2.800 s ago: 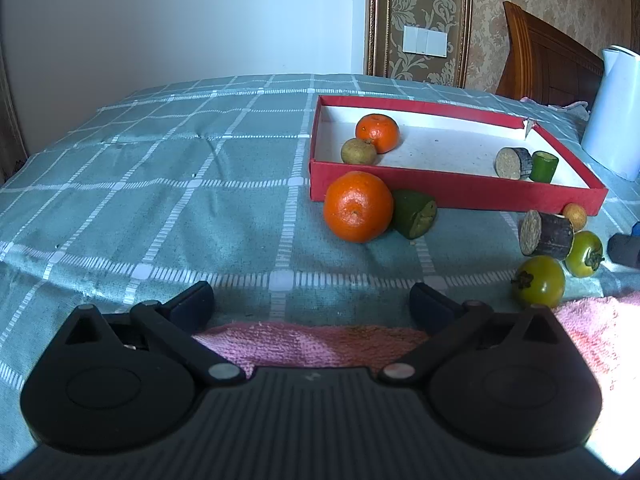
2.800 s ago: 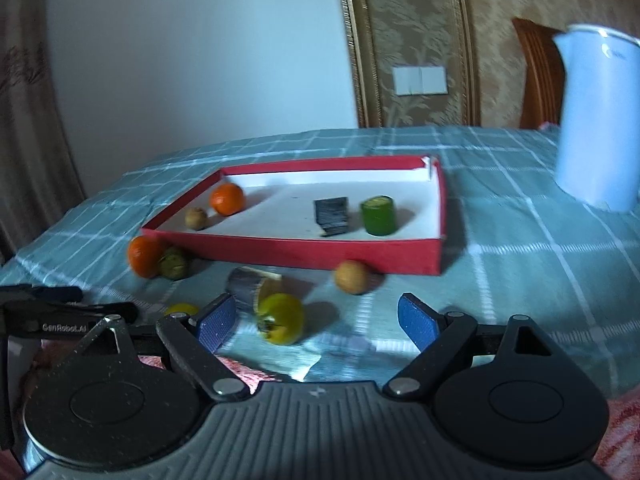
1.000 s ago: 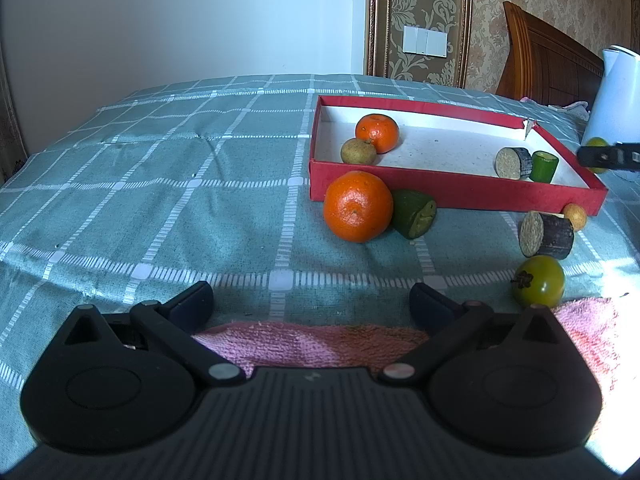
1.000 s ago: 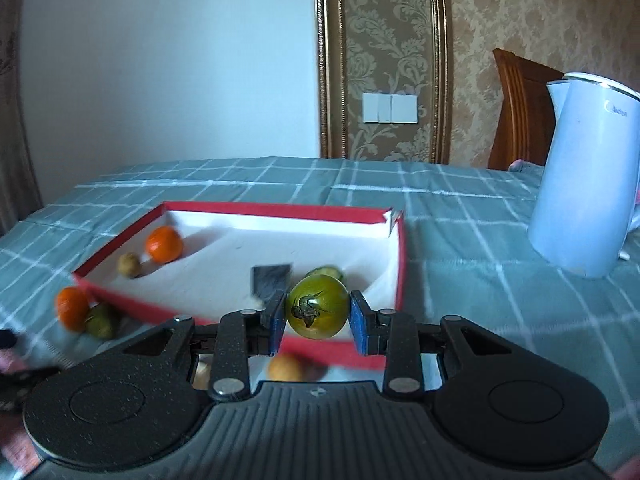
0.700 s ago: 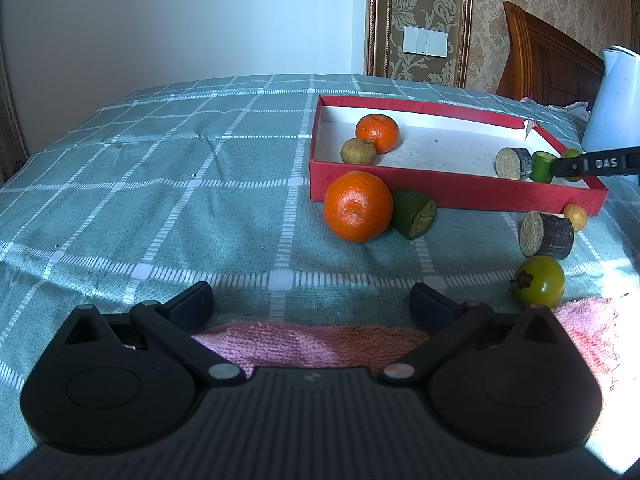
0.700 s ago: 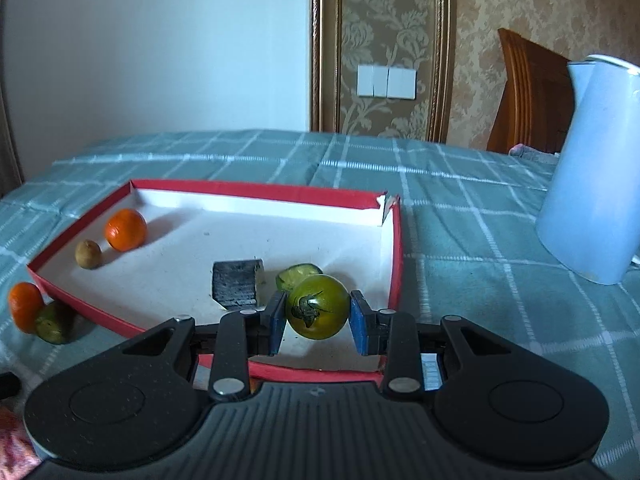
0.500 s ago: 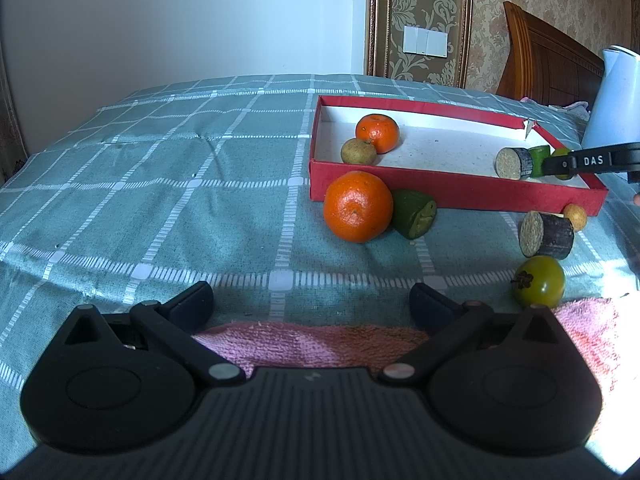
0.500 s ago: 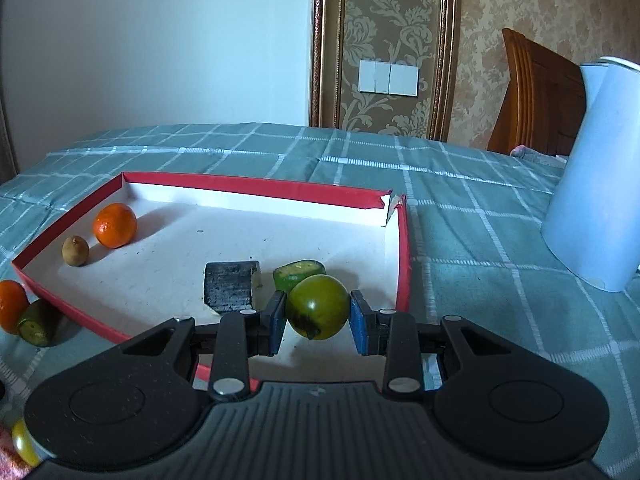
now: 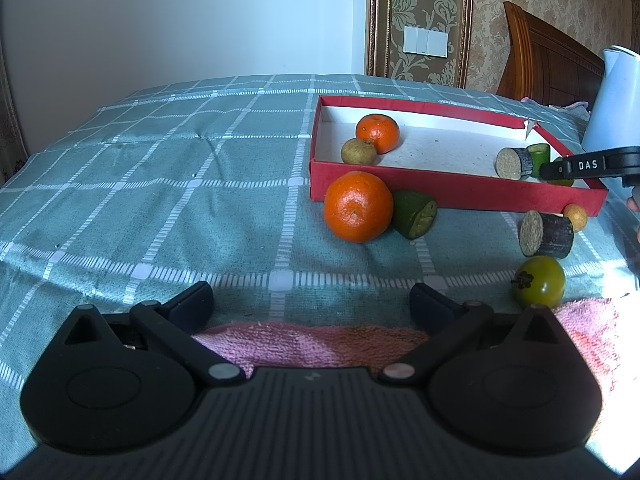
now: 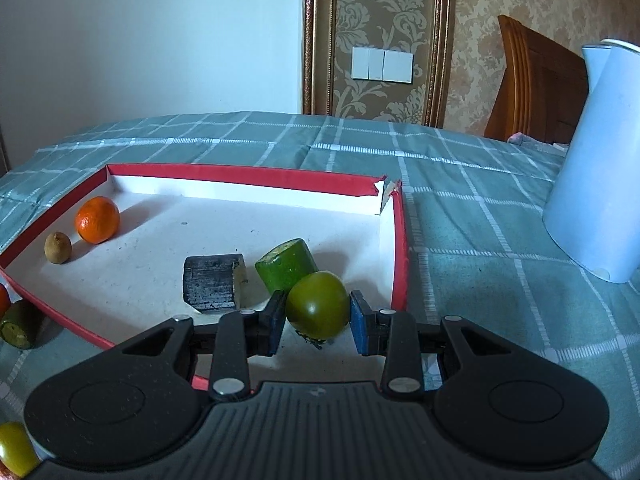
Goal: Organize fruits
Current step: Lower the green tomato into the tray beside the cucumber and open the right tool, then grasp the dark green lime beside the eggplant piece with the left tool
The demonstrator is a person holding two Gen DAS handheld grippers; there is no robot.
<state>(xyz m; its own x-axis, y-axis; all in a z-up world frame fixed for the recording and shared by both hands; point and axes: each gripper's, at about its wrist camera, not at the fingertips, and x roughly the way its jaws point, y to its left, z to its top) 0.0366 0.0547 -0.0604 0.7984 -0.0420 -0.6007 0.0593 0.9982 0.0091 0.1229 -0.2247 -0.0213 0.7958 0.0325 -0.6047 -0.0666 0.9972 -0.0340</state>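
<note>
Checked teal cloth (image 9: 160, 184) covers the surface, with patterned wallpaper and a wooden headboard behind; the red tray (image 9: 452, 200) serves as landmark for everything below. Left of the tray's near wall, on the cloth: a large orange (image 9: 358, 207) touching a cut green fruit (image 9: 414, 214). Left gripper (image 9: 311, 304) sits well back from the tray over a pink towel (image 9: 312, 346), jaws spread wide, holding nothing, touching nothing. Inside the tray at its left end: a small orange (image 10: 97, 219) and a brown fruit (image 10: 58, 247) side by side. Nearer the tray's right wall: a dark cut cylinder (image 10: 211, 283) and a green cut cylinder (image 10: 286, 266). Right gripper (image 10: 318, 322) is over the tray's near right corner, jaws closed to the width of a green tomato (image 10: 318, 309), both blue pads pressed on its sides; stem end points down, and it looks just clear of the floor, though contact is uncertain. Step in hand, by my reading: placing this tomato. Next move calls for lowering it to rest, parting the jaws, and withdrawing without nudging the green cylinder. Outside the tray's near right corner, on the cloth, wait another dark cylinder (image 9: 547, 234), a small tan fruit (image 9: 575, 214) and a second green tomato (image 9: 539, 281).
</note>
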